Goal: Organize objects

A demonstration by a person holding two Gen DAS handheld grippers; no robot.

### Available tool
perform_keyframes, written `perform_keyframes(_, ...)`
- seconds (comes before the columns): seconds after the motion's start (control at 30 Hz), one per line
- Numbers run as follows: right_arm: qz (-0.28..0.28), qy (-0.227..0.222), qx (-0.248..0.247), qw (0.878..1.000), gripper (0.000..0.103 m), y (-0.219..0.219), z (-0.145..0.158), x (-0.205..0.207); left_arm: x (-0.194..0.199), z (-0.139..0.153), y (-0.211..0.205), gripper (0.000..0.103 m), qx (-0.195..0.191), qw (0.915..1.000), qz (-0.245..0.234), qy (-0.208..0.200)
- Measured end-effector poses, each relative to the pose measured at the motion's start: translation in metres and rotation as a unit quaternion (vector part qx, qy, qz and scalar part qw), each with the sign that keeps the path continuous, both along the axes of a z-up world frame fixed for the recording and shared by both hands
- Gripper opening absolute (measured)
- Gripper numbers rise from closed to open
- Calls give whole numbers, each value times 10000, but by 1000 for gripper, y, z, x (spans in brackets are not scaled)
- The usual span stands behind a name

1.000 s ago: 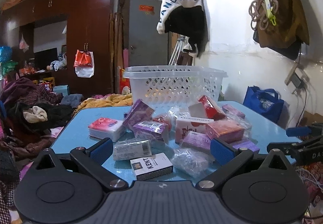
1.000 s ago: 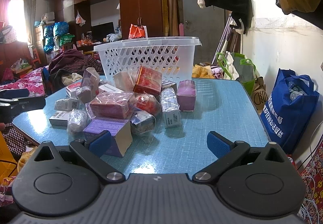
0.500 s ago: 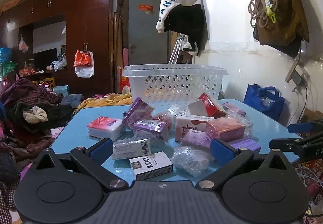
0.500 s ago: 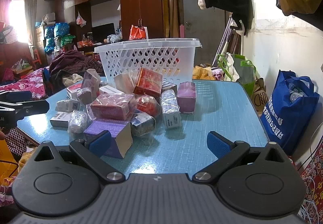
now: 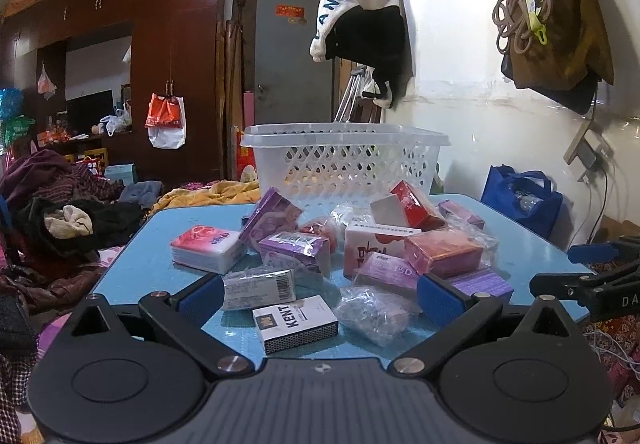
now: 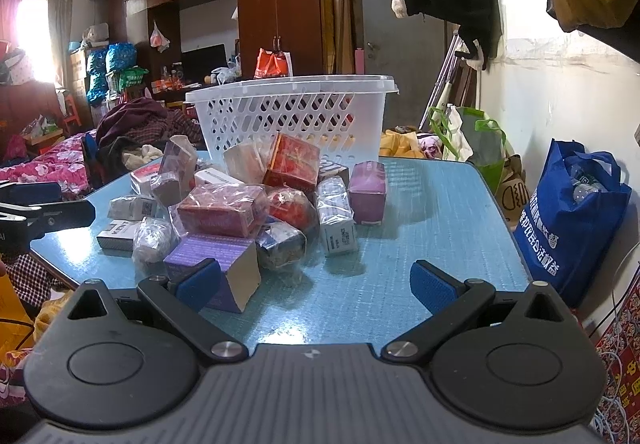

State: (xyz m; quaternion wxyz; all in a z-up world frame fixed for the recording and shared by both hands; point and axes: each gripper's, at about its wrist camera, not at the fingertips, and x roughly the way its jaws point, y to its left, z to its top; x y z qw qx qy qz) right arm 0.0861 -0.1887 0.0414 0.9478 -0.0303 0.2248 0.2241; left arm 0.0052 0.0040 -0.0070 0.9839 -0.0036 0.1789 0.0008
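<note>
A pile of small boxes and wrapped packets lies on a blue table. Nearest my left gripper are a white KENT box, a clear-wrapped packet and a crinkled plastic bundle. My left gripper is open and empty, just short of the table's near edge. My right gripper is open and empty over the table's near side, beside a purple box. A white lattice basket stands behind the pile; it also shows in the right wrist view.
A blue tote bag stands on the floor right of the table. Clothes are heaped on the left. A wall with hanging bags runs along the right. The table's right half is bare of packets.
Both grippers have drifted slightly; the pile sits a touch lower in the right wrist view. Nothing was taken hold of or moved.
</note>
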Motion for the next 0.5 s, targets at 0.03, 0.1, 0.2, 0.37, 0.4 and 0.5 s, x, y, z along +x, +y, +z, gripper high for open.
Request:
perform_keyframes(0.03, 0, -2, 0, 10000, 103, 0, 0, 0, -1, 0, 0, 103, 1, 10000, -1, -16)
perform_keyframes(0.1, 1, -5, 0, 10000, 103, 0, 0, 0, -2, 1, -1, 103, 2, 10000, -42, -37)
perform_keyframes(0.2, 30, -4, 31, 10000, 103, -1, 0, 0, -1, 1, -2, 103, -9, 10000, -87, -33)
perform_keyframes(0.37, 92, -26, 64, 9999, 103, -2, 1, 0, -1, 0, -3, 103, 4, 9999, -101, -13)
perform_keyframes(0.4, 103, -31, 65, 9999, 103, -2, 1, 0, -1, 0, -3, 103, 4, 9999, -104, -11)
perform_keyframes(0.5, 151, -34, 58, 9999, 103, -2, 1, -1, -1, 0, -3, 103, -3, 10000, -95, -18)
